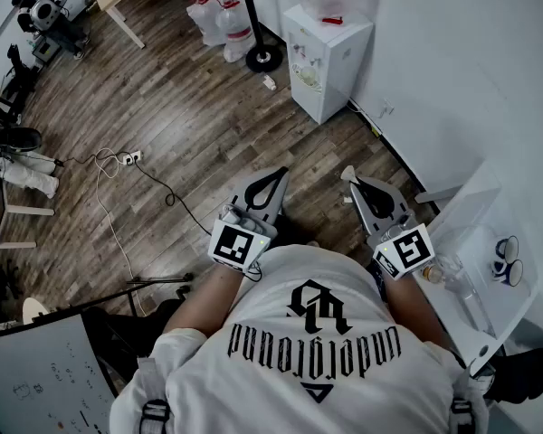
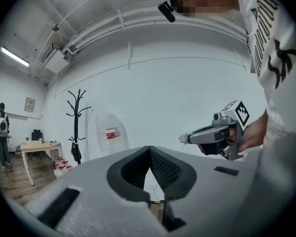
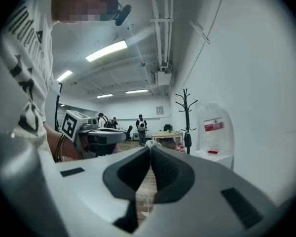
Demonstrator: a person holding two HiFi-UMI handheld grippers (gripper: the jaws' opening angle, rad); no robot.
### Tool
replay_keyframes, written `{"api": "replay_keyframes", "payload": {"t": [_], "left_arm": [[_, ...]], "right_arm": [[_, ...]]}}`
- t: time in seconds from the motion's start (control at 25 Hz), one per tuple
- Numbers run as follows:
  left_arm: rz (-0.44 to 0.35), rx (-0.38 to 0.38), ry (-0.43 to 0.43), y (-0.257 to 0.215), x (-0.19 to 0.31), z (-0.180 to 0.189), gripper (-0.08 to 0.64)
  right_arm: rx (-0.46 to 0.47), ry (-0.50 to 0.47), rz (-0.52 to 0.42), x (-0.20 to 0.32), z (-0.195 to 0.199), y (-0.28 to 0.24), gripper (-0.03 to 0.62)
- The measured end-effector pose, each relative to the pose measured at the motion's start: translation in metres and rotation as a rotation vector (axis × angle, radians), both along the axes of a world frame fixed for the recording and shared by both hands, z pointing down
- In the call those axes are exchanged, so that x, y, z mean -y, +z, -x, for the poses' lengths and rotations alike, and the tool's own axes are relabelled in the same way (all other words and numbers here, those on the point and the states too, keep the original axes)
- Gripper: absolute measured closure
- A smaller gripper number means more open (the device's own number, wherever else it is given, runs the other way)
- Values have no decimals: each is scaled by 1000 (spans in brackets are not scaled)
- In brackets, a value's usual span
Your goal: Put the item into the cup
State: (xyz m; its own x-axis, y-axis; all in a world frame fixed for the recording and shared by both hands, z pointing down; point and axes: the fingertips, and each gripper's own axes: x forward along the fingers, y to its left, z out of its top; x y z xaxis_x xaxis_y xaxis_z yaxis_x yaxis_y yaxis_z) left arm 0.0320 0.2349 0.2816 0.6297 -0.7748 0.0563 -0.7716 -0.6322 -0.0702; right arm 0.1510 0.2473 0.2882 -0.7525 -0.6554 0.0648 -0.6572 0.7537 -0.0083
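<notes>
I hold both grippers in front of my chest, pointing out over the wooden floor. My left gripper (image 1: 277,174) (image 2: 149,148) is shut with nothing between its pads. My right gripper (image 1: 348,175) (image 3: 149,147) is shut too, and a small white item (image 3: 148,143) is pinched at its very tip. In the left gripper view the right gripper (image 2: 185,138) shows at the right, held in a hand. Two blue-and-white cups (image 1: 505,259) stand on the white table (image 1: 475,208) at my right, beside a clear glass vessel (image 1: 452,276). Both grippers are well away from the cups.
A water dispenser (image 1: 324,54) stands against the wall ahead, with a coat stand's base (image 1: 263,59) and water jugs (image 1: 219,14) beside it. A cable and power strip (image 1: 125,160) lie on the floor at the left. A whiteboard (image 1: 45,378) is at the lower left.
</notes>
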Motion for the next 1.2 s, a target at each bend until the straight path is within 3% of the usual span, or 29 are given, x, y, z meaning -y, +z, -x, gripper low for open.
{"api": "replay_keyframes", "payload": {"t": [0.64,1.2], "left_arm": [[0,5,21,7,42,5,553],[52,-10,57,10,195,73,554]], "right_arm": [[22,7,4,36,5,-1,574],[9,59,61,190,71,11,572]]}}
